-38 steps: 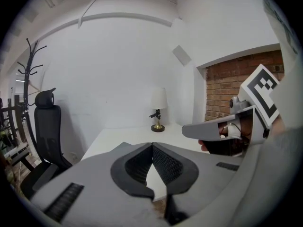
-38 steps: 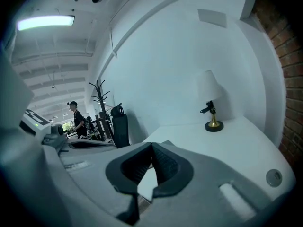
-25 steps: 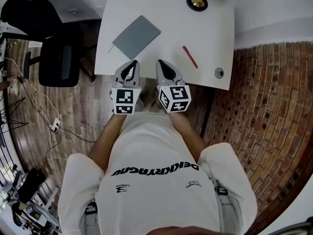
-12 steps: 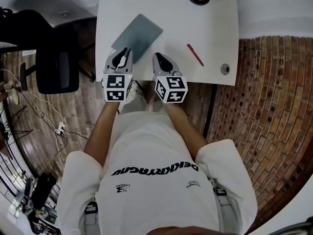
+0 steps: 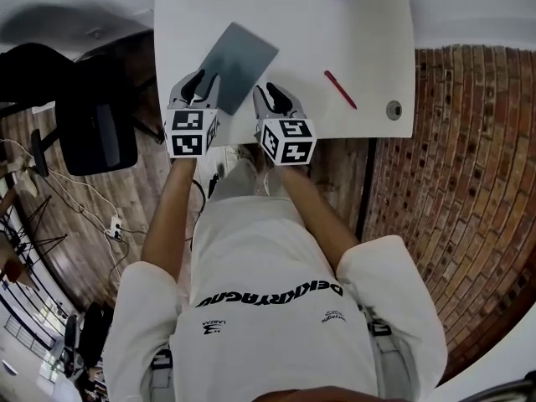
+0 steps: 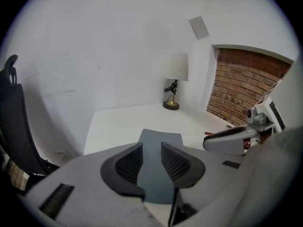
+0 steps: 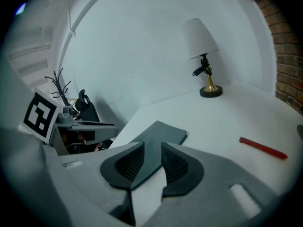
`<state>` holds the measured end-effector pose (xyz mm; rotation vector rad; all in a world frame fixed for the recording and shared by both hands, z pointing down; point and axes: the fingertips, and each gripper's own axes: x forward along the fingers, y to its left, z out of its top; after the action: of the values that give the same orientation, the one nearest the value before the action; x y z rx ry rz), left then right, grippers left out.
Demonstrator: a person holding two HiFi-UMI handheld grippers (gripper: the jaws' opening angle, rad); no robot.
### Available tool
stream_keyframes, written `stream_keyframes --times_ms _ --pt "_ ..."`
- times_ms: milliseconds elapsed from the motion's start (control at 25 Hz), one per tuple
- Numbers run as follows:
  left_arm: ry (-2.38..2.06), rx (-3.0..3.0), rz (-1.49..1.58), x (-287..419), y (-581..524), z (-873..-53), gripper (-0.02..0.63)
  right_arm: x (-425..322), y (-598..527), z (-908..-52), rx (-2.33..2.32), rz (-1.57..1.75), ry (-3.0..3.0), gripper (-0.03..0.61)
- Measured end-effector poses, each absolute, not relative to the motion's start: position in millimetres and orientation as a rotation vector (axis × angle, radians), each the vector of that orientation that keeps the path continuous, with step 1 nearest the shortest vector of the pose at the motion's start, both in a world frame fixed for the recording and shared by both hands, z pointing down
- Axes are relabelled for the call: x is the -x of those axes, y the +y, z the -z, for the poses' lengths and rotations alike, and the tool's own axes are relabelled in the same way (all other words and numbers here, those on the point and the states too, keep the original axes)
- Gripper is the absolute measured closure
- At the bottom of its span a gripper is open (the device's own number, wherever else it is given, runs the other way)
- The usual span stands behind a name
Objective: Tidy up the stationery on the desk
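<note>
Approach step. Left gripper (image 5: 201,79) and right gripper (image 5: 270,92) hang at the desk's (image 5: 293,23) near edge; both jaws have just been opening and stand wide, nothing pinched. Grey notebook (image 5: 237,55) lies askew just ahead, and the left tips possibly overlap its corner. Red pen (image 5: 341,89) lies well right. Next: pinch the notebook's edge. Bare desktop beyond; chair (image 5: 92,124) crowds the left.

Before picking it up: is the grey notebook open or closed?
Closed: the grey notebook lies flat, only its plain cover showing, no pages.
</note>
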<state>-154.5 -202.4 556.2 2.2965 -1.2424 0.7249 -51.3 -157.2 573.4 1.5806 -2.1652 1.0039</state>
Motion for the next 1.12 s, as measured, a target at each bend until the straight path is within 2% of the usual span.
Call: stream_keyframes --times_ms 520,1120 --pt "-1.104 -2.22 -0.835 167.7 -240.0 -618.6 0.474 58.4 -170.2 -631.4 -1.61 -1.177 -1.977 0.446" --pt "-0.916 -2.144 -0.872 167.0 -254.3 -653.1 0.472 65.5 -174.3 -659.4 -1.626 -1.292 -1.884 0.446"
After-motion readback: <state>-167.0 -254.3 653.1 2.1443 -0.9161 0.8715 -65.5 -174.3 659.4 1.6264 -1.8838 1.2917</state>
